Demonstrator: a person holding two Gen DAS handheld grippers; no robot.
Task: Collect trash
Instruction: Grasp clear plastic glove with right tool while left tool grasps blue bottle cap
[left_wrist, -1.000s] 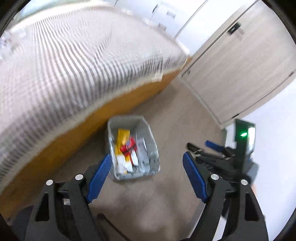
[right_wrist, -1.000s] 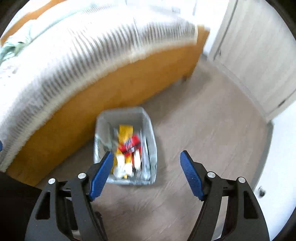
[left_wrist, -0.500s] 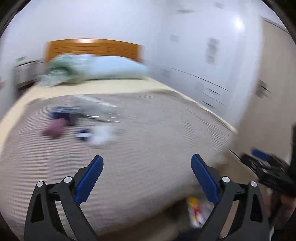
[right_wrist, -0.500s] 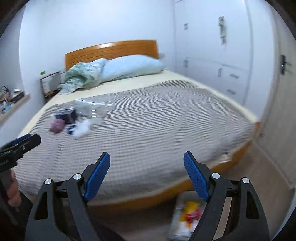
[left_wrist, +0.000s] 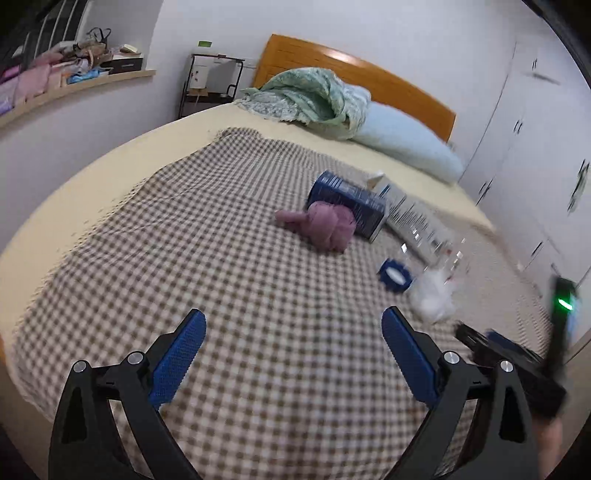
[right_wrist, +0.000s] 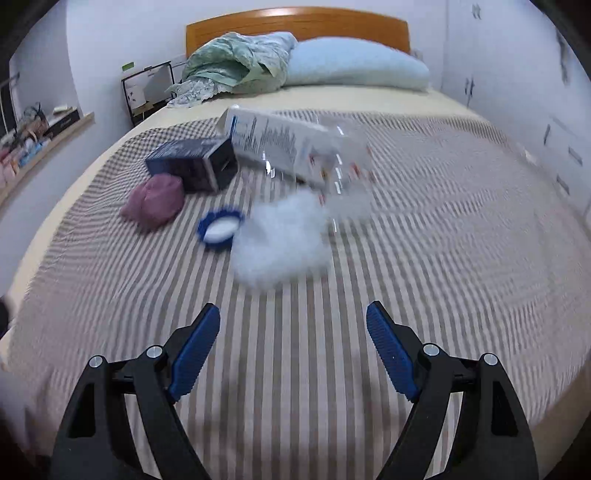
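Checked brown-and-white bedding (right_wrist: 424, 258) covers a bed with a wooden headboard (right_wrist: 295, 24); a crumpled green quilt (right_wrist: 236, 62) and pale blue pillow (right_wrist: 354, 70) sit at its head. Trash lies clustered on the cover, well ahead of both tools. From the left in the right wrist view: a mauve cloth lump (right_wrist: 155, 201), a dark blue box (right_wrist: 194, 164) touching it, a blue-rimmed cap (right_wrist: 219, 229), a white fluffy wad (right_wrist: 280, 236), and behind it a white printed carton (right_wrist: 273, 142) with a clear plastic bottle (right_wrist: 343, 181) lying across its end.

Neither the left gripper (left_wrist: 293, 338) nor the right gripper (right_wrist: 293, 330) holds anything; each has its jaws spread wide over bare cover.

Likely trouble: the wad is soft and may compress and slip out of a loose pinch; the bottle is slick and could roll; the cap is small enough to be nudged away. Whether the box or carton holds anything cannot be told. No bin shows in either view.
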